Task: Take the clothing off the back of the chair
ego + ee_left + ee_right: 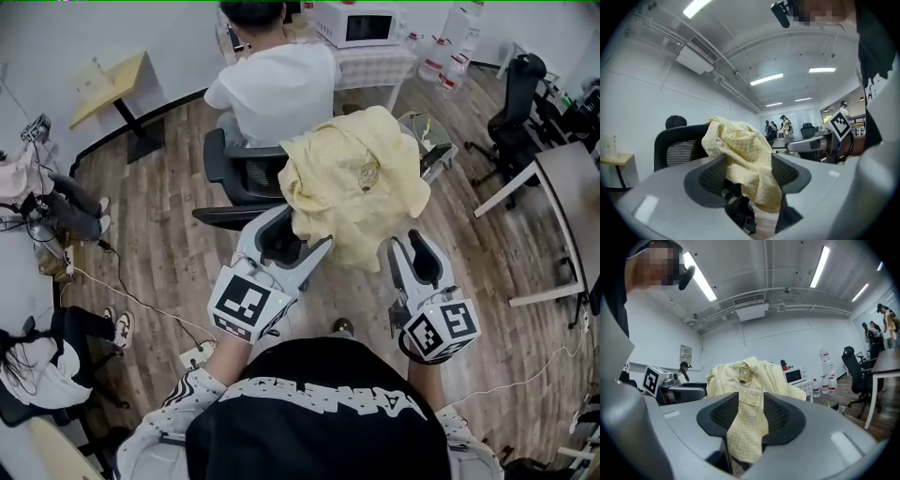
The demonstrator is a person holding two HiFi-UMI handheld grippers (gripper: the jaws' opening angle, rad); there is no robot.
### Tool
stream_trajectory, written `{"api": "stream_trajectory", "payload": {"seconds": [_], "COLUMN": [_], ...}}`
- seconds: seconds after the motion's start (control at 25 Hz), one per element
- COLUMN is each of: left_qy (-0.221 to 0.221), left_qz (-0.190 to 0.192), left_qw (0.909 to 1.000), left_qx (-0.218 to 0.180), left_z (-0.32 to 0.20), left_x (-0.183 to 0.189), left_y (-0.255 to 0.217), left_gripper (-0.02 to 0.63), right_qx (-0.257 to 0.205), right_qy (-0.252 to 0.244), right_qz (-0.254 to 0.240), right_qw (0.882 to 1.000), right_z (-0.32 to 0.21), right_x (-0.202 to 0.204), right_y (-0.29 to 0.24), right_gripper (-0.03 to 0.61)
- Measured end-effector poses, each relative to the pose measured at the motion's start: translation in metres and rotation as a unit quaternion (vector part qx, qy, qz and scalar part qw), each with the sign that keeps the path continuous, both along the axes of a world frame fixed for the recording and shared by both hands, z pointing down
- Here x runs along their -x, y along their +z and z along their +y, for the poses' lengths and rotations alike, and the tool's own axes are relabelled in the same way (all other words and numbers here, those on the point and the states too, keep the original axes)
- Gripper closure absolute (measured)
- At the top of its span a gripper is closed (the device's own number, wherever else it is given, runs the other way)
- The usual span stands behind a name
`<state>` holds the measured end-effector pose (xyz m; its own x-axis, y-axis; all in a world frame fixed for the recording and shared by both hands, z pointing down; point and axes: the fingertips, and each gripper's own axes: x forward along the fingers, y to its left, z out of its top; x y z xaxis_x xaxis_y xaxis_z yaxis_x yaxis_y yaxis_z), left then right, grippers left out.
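currently left gripper [749, 171] has its jaws wide apart, and a yellow checked shirt [354, 183] hangs in the gap, lying against the right-hand pad and clear of the other; no grip. shirt is bunched over the top edge of the black chair [234, 173] back, one fold drooping down the rear. a person in a white top [277, 89] sits in that chair. right gripper [751, 414] jaws also spread, a strip of shirt hangs loose between them, not clamped.

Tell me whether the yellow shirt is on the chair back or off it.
On it. The yellow shirt lies crumpled over the top of the black chair back, hanging down its near side.
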<state>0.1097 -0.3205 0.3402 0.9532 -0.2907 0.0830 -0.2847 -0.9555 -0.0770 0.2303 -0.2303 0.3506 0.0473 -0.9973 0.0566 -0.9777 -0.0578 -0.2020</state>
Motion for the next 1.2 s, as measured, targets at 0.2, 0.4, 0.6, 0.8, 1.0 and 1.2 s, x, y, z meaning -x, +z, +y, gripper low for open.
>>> {"api": "stream_trajectory", "payload": {"seconds": [0.2,0.4,0.6,0.8,1.0,1.2], "left_qy": [-0.014,-0.037,-0.071,-0.100,-0.137,-0.175], "left_qz": [-0.005,0.001,-0.003,-0.005,-0.005,-0.013], "left_qw": [0.9998,0.9990,0.9970,0.9945,0.9905,0.9844], "left_qx": [-0.011,-0.023,-0.031,-0.030,0.005,0.014], "left_z": [-0.004,-0.009,-0.018,-0.017,-0.013,-0.010], "left_x": [-0.014,-0.016,-0.014,-0.013,-0.009,0.006], "left_y": [-0.005,-0.011,-0.015,-0.014,-0.010,-0.003], "left_gripper": [0.333,0.374,0.484,0.598,0.601,0.601], "right_qx": [0.005,0.000,0.012,0.020,0.014,0.000], "right_qy": [-0.017,-0.039,-0.064,-0.116,-0.153,-0.203], "right_qz": [0.009,0.011,0.032,0.022,0.013,0.006], "right_qw": [1.000,0.999,0.997,0.993,0.988,0.979], "right_z": [-0.026,-0.044,-0.062,-0.077,-0.080,-0.078], "right_x": [-0.022,-0.039,-0.046,-0.035,-0.033,-0.015], "right_y": [0.004,0.002,0.004,0.011,0.013,0.004], "right_gripper": [0.391,0.379,0.365,0.383,0.535,0.540]}}
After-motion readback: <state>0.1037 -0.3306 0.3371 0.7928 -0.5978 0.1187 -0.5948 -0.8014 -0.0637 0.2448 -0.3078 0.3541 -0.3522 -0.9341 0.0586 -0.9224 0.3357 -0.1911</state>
